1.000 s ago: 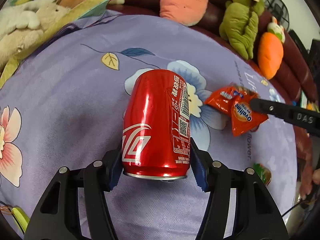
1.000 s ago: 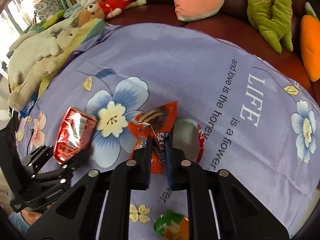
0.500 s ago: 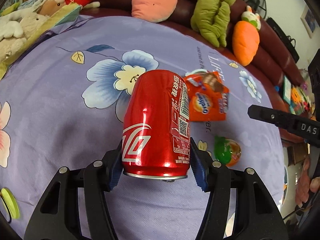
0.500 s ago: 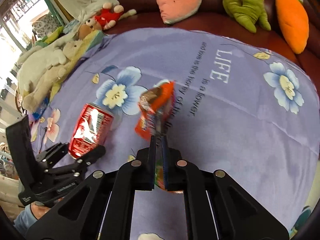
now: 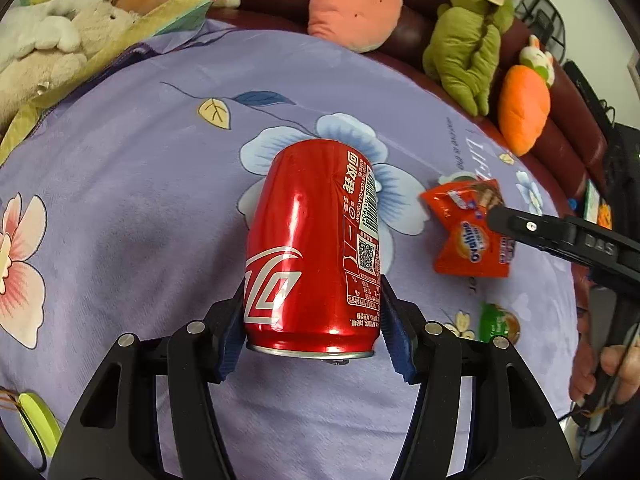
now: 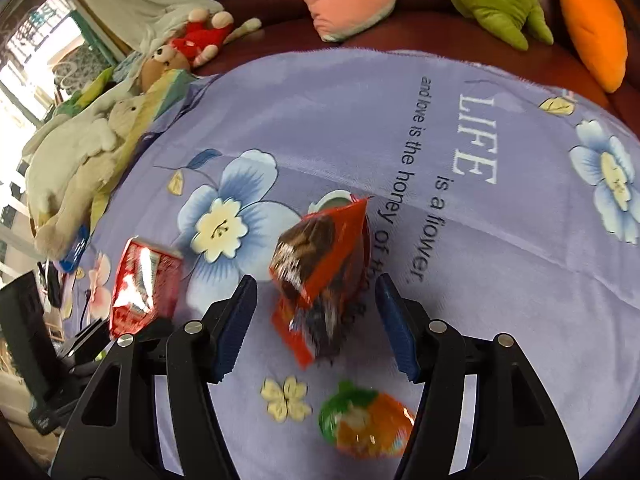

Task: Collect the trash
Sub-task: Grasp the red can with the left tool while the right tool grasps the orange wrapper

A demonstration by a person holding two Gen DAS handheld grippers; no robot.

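My left gripper (image 5: 312,316) is shut on a red cola can (image 5: 316,248) and holds it above the purple flowered cloth (image 5: 120,208). The can also shows in the right wrist view (image 6: 144,280), at the left. My right gripper (image 6: 316,312) is open; an orange Ovaltine snack packet (image 6: 324,276) sits between its fingers, blurred, apparently loose. The packet shows in the left wrist view (image 5: 468,232), with one right finger (image 5: 560,236) across it. A green and orange wrapper (image 6: 364,424) lies on the cloth below the right gripper, and shows in the left wrist view (image 5: 496,320).
Plush toys line the dark red sofa behind the cloth: a pink one (image 5: 360,0), a green one (image 5: 468,40), an orange carrot (image 5: 520,108) and pale rabbits (image 6: 80,160) at the left. A round white and red item (image 6: 332,200) lies behind the packet.
My right gripper was shut on the Ovaltine packet and has opened wide; the packet is now free between the fingers. My left gripper still holds the can.
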